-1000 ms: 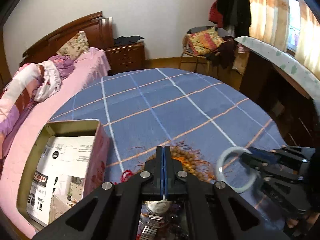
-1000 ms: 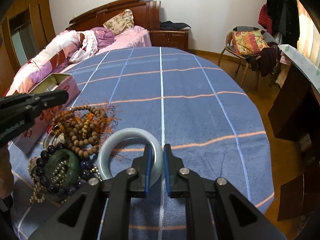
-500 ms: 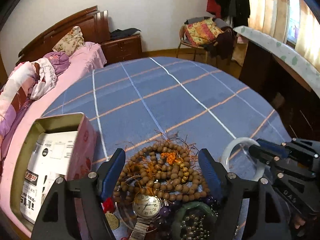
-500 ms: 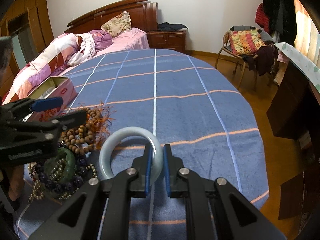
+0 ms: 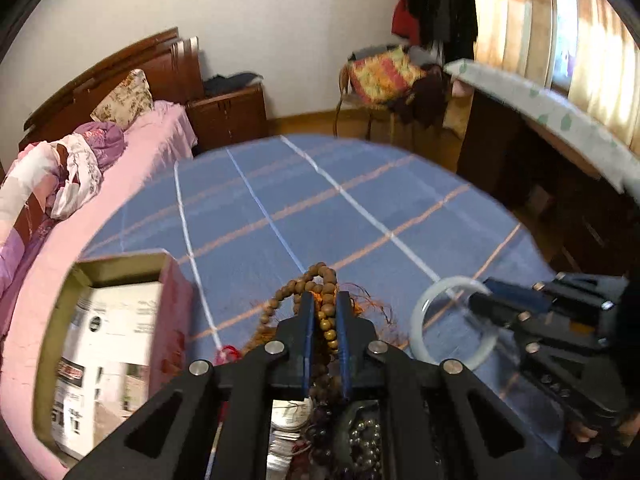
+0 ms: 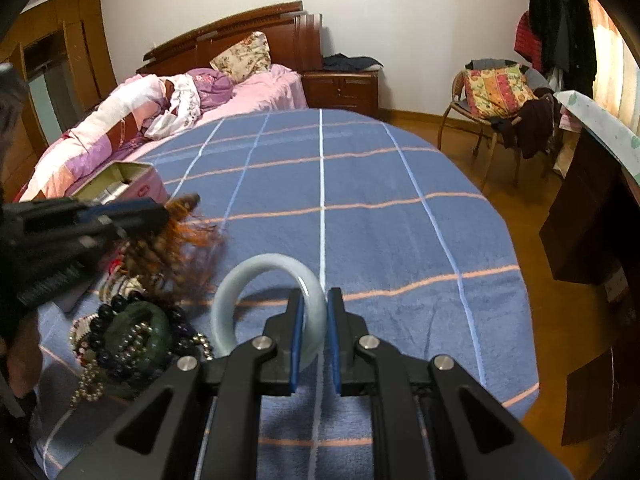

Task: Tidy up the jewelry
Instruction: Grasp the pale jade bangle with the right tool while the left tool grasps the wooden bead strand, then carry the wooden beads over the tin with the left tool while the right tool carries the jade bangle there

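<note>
left tool (image 5: 322,312) closing on round brown wooden bead strand (image 5: 325,308), lifted off pile | right tool (image 6: 313,320) clamps smooth pale jade ring bangle (image 6: 266,266) upright | fuzzy blue checked bench cloth (image 6: 380,184)

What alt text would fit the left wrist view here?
The left gripper is closing on a strand of wooden prayer beads above a jewelry pile on a blue plaid blanket. An open tin box sits left; the right gripper holds a pale jade bangle.
</note>
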`<state>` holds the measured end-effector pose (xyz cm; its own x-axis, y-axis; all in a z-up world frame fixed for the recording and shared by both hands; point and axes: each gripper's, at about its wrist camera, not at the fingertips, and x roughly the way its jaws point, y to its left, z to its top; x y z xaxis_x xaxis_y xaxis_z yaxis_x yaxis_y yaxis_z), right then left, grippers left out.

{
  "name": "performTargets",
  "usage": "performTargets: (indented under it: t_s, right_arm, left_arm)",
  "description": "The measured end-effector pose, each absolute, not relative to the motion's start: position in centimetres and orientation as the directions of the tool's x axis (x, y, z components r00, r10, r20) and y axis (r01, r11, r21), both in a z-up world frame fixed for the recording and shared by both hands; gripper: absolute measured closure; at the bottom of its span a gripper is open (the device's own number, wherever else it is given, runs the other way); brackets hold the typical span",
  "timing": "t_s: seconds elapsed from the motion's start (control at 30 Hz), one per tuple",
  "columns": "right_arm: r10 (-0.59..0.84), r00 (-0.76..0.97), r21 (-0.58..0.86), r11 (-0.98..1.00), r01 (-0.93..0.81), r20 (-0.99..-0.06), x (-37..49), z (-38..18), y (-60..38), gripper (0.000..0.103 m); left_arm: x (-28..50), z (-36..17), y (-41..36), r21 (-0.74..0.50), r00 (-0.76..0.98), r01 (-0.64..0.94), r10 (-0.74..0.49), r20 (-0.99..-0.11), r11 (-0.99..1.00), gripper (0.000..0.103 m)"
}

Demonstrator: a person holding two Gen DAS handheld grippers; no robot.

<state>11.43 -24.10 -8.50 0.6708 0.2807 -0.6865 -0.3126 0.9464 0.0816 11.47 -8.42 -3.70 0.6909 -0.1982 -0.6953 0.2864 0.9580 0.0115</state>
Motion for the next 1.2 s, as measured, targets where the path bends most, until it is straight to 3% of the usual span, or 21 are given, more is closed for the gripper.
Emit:
performTargets:
  t_s: [0.43,0.8,1.2]
  right_arm:
    - [0.319,0.715,0.078,0.934,-0.350,-0.622,10.6,-5.3,-22.9,0.089]
    - [0.360,0.703,0.070,0.911,-0.406,-0.613,10.5,-4.2,-21.4,0.089]
    - [0.448,0.660,0.026,0.838,-0.545,-0.603,11.7,-1.1,-15.2,0.089]
  left_arm:
    - [9.2,3.9,-3.6,-0.041,0.806,0.225,-0.210,-0.554,0.973,0.094]
    - [8.9,4.4,-0.2,-0.047,0.826,0.177,-0.174,-0.536,0.983,0.094]
    - [10.1,3.5,5.1,0.022,0.840,0.043,-0.024,-0.542,0.999,0.094]
